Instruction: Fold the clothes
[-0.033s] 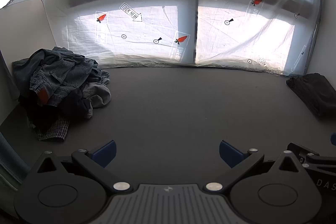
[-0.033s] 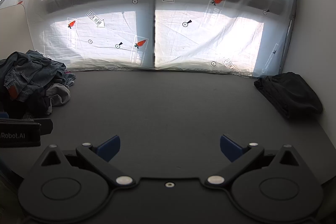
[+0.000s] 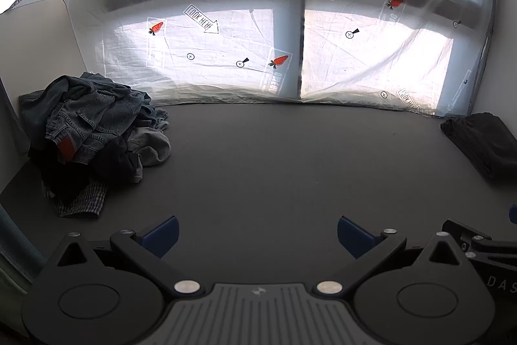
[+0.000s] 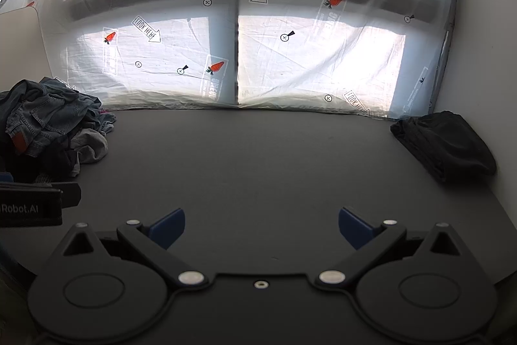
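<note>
A heap of unfolded clothes [image 3: 93,125], denim on top with dark, grey and checked pieces below, lies at the table's far left; the right wrist view also shows the heap [image 4: 48,122]. A folded black garment [image 3: 484,144] rests at the far right, and appears again in the right wrist view [image 4: 446,144]. My left gripper [image 3: 257,233] hovers over the bare dark table [image 3: 274,167], open, nothing between its blue pads. My right gripper [image 4: 261,225] is beside it, equally open and holding nothing. Both stand well short of the clothes.
A backlit white sheet [image 3: 290,54] printed with carrots and arrows hangs along the table's far edge. White walls close off the left [image 3: 32,54] and right [image 4: 484,54] sides. Part of the left gripper's body [image 4: 32,206] shows at the right view's left edge.
</note>
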Motion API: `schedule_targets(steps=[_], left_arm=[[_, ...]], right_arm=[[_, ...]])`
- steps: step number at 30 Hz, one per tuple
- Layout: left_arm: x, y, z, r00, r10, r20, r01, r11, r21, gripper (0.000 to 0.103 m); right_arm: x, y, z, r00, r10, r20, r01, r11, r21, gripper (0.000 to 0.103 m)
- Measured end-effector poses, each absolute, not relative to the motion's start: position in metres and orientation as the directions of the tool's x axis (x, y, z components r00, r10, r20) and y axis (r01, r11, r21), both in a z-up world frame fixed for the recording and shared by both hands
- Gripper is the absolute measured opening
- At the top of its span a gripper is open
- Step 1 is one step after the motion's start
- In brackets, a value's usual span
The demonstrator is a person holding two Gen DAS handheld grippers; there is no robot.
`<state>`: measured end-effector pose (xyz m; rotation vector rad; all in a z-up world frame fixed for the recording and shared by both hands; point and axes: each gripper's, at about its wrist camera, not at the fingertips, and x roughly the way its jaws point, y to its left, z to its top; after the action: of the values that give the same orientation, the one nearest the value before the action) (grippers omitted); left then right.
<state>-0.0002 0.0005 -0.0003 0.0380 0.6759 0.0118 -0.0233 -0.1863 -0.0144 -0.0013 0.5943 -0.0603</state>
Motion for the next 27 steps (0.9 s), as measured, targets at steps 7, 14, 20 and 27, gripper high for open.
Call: schedule_targets(steps=[7,14,20,27], left_arm=[[0.0024,0.0003,0.0005,0.78,0.025,-0.625,0.0,0.999,0.039,0.103],[0.0042,-0.0056,0.0019,0.777,0.027,-0.629,0.0,0.999,0.043,0.103],[0.0046,-0.0076,0.0036,0.775,0.028,-0.631,0.0,0.999,0.044,0.103],[0.0024,-0.0073,0.0011,0.777,0.024,-0.629,0.006,0.999,0.045,0.103]], right_arm=[[-0.0225,-0.1871,-0.0151,0.827,-0.058,-0.559,0.057,0.998,-0.02,0.103],[-0.0211,-0.1884,-0.0128,0.825,-0.057,-0.562,0.054,0.998,-0.021,0.103],[-0.0212,-0.1895,-0.012,0.825,-0.057,-0.562,0.055,0.998,-0.02,0.103],[-0.0209,-0.1911,-0.011,0.826,-0.056,-0.56,0.055,0.998,-0.018,0.103]])
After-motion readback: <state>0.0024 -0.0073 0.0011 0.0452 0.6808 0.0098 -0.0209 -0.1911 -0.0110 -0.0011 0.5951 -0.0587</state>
